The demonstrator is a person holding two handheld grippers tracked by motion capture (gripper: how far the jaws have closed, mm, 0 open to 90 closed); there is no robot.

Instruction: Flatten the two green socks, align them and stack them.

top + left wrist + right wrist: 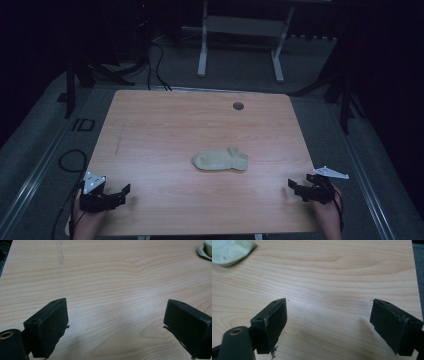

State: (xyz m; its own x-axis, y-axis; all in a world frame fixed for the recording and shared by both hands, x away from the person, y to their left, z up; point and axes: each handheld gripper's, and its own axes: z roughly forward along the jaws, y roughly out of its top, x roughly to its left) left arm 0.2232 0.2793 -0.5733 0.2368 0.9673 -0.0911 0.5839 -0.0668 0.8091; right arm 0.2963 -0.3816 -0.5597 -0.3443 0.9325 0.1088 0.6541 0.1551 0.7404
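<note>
Centrally on the wooden tabletop (165, 125) lies a pale sock (220, 160), flat and lengthwise from left to right, its cuff end turned up toward the far right. It sits a little nearer the near edge than the far one, with bare wood all around it.

At the near left corner, the left gripper (120, 196) is held by a hand (85, 220) coming in from the bottom edge. Its jaws stand wide apart and grip nothing; in the left gripper view (116, 320) bare wood grain shows between them, and a sliver of the sock (205, 250) appears at the far right corner of that view, well apart from the jaws.

At the near right corner, the right gripper (296, 189) is held by the other hand (327, 212), pointing leftward over the tabletop. Its jaws are likewise spread wide and empty; in the right gripper view (328, 315) only wood lies between them, while part of the sock (230, 251) shows at the far left corner, well apart.

A small dark round grommet (238, 105) sits in the tabletop near its far edge, right of centre. Beyond it, the white legs of another table frame (202, 55) stand on the grey floor.
</note>
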